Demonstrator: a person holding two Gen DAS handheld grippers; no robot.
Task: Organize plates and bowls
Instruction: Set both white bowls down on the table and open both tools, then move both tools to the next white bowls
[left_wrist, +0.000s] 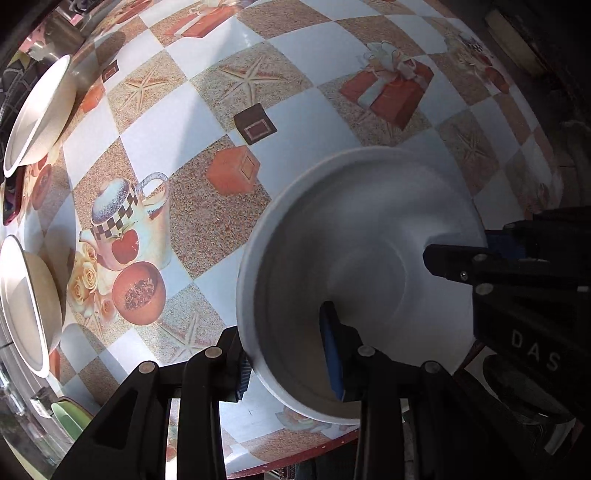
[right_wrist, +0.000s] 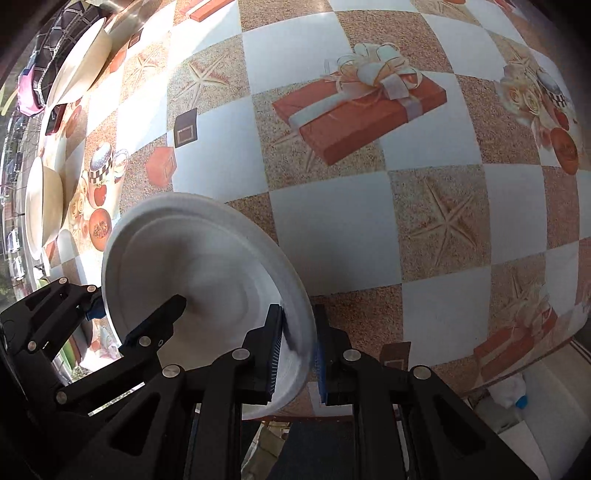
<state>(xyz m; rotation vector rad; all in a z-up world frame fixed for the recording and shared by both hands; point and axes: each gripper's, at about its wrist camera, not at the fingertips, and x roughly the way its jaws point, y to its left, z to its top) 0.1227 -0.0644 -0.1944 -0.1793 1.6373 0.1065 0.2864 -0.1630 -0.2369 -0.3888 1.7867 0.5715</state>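
**White bowl carried between two claws over a patterned table**

Checkered oilcloth, printed with starfish, gift boxes and teacups, covers the table and fills both views. Above it, near the table's front edge, hangs a white bowl, tilted and slightly blurred, held at opposite sides of its rim.

Left gripper straddles the bowl's near rim: one blue pad sits inside the bowl, the other outside the wall, clenched on it though not tightly. Right gripper is clamped hard on the rim's other side, pads pressing both faces of the wall.

Far from both claws, at the left border of each view, stand two cream bowls, each tipped on edge, one beyond the other. A green dish peeks in just left of the left claw.

Judging by this, the step in hand is carrying the white bowl to join the others. Next, it likely needs a level glide towards that row, both grips steady, then a gentle set-down before either claw lets go.
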